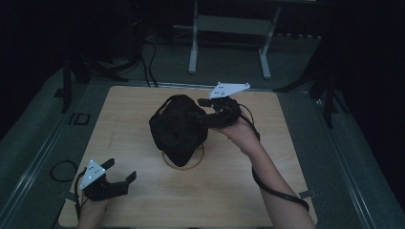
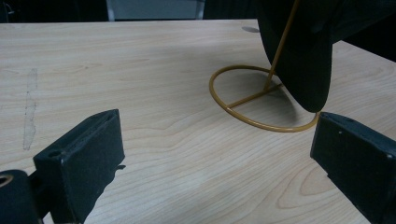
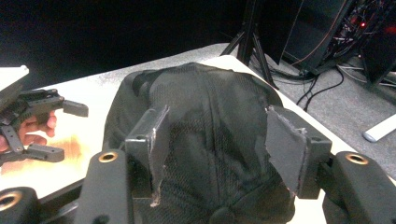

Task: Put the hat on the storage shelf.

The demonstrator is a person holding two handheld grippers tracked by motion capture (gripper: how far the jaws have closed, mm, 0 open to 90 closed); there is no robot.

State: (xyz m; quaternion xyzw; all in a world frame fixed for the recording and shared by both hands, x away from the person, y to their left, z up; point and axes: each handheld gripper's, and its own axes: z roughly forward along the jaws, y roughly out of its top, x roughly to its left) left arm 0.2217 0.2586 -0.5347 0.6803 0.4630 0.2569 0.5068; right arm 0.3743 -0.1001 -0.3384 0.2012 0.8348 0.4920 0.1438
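Note:
A black mesh cap (image 1: 177, 129) hangs on a gold wire stand whose ring base (image 1: 184, 166) rests near the middle of the wooden table (image 1: 143, 205). My right gripper (image 1: 203, 112) reaches in from the cap's right side. In the right gripper view its jaws stand apart on either side of the cap's crown (image 3: 210, 102), and my right gripper (image 3: 215, 144) is open with the pads clear of the fabric. My left gripper (image 1: 121, 170) sits low at the table's near left corner, open and holding nothing. In the left gripper view the stand ring (image 2: 261, 123) and the cap's lower edge (image 2: 303, 46) lie ahead of my left gripper (image 2: 217, 163).
A white-legged frame (image 1: 193, 47) stands on the floor beyond the table. Black cables (image 1: 62, 171) lie on the floor to the left. Tripod legs and more cables (image 3: 317, 88) stand past the table's far edge. Bare wood stretches between the left gripper and the stand.

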